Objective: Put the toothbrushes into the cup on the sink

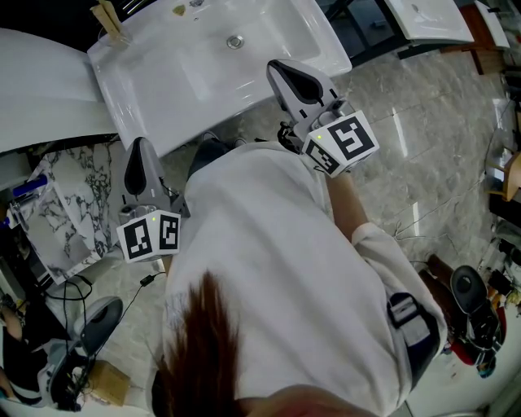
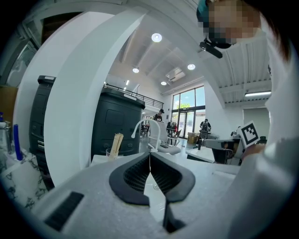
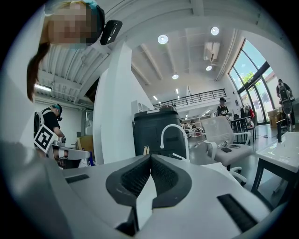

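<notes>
At the white sink, whose cup holds toothbrushes, the left gripper and right gripper hang closed, empty.

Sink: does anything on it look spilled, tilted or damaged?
Nothing stands out. The sink shows no spill or crack; the cup stands upright at its back left corner, with the toothbrushes inside. The left tongs and right tongs are shut and empty.

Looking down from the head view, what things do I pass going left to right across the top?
Toothbrushes → sink drain → right gripper → second sink
</notes>
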The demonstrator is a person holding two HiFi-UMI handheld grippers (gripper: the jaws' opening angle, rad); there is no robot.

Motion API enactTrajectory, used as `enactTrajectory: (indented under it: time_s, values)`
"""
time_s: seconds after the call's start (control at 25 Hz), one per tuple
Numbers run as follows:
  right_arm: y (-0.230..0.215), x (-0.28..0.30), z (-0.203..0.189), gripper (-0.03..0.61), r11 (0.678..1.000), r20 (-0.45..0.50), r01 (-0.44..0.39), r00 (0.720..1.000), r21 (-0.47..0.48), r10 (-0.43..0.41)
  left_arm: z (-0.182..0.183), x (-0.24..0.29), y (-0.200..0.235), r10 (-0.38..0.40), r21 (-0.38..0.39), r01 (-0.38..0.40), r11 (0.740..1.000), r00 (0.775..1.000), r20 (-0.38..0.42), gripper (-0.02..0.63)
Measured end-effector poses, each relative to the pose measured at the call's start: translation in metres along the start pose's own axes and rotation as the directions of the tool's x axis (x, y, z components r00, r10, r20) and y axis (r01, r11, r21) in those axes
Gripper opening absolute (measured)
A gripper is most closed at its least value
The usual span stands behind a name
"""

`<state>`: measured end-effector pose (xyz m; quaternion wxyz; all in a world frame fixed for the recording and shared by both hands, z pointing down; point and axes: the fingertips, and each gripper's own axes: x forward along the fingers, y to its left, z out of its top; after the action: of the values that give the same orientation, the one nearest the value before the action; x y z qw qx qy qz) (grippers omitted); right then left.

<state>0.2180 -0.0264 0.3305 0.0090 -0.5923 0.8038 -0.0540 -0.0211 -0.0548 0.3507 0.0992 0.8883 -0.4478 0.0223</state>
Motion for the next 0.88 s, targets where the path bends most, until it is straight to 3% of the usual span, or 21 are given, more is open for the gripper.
enactTrajectory:
  time_s: [0.88]
  values:
    - [0.000, 0.025, -0.001, 0.012, 1.000, -0.012, -0.007, 1.000, -0.005, 0.007, 0.005, 0.001, 0.020, 0.047, -0.005, -0.047, 0.999, 0.999, 0.001, 0.015]
